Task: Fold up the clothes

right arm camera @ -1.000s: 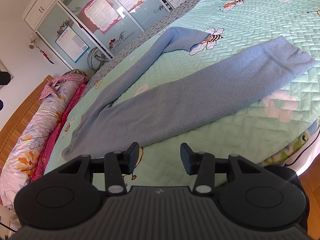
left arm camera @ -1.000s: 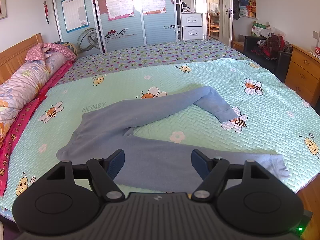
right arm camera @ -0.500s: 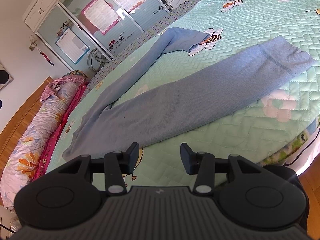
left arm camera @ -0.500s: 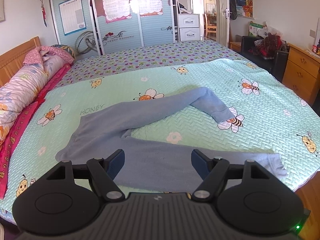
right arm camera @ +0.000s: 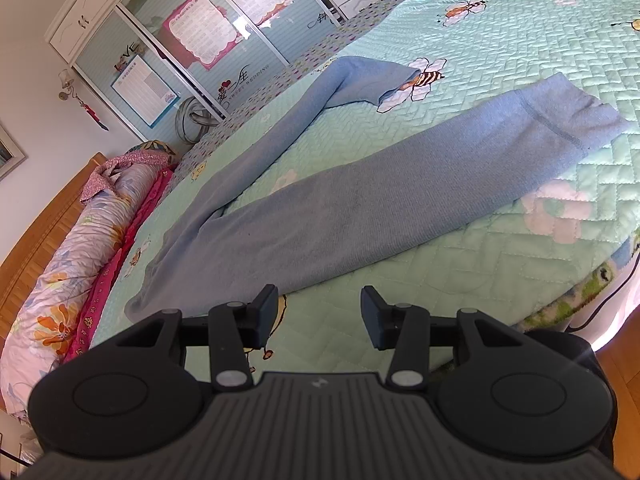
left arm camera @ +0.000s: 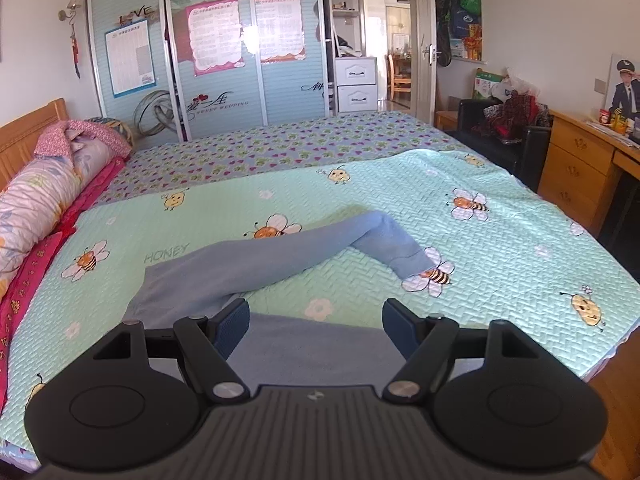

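Blue trousers (right arm camera: 360, 204) lie spread on the bed (left arm camera: 520, 248); both grippers' jaws gape empty. Only the left view shows the dresser (left arm camera: 580, 176).

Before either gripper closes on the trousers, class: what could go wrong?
1. The far leg is doubled back at its cuff; folding now may trap that kink.
2. The near leg's cuff lies close to the bed edge, so a tug might slide it off.
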`<state>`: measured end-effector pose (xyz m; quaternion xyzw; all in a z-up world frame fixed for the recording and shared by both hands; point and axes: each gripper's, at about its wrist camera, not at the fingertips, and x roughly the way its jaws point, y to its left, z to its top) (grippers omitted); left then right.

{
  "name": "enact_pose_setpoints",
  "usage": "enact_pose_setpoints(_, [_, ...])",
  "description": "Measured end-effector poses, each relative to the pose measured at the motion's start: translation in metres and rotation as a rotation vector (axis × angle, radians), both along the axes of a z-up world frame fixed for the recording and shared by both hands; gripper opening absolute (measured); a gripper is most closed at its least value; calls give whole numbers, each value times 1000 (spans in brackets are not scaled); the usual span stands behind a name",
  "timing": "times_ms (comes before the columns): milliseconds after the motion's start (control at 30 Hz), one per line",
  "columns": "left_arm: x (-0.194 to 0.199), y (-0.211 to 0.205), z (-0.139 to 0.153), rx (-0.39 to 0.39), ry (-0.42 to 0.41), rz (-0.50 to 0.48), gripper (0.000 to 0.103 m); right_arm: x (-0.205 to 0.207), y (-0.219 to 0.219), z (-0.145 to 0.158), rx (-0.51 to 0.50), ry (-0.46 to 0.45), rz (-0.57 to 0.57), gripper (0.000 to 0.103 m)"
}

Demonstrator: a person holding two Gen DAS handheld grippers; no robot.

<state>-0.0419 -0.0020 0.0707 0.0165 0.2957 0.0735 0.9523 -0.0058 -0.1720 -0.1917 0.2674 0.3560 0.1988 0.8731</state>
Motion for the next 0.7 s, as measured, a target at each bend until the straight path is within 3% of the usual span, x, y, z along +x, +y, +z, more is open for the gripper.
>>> enact_pose_setpoints(700, [-3,-9,0,10,-7,-29,76,-2,-1,1,4,-2,-5,48])
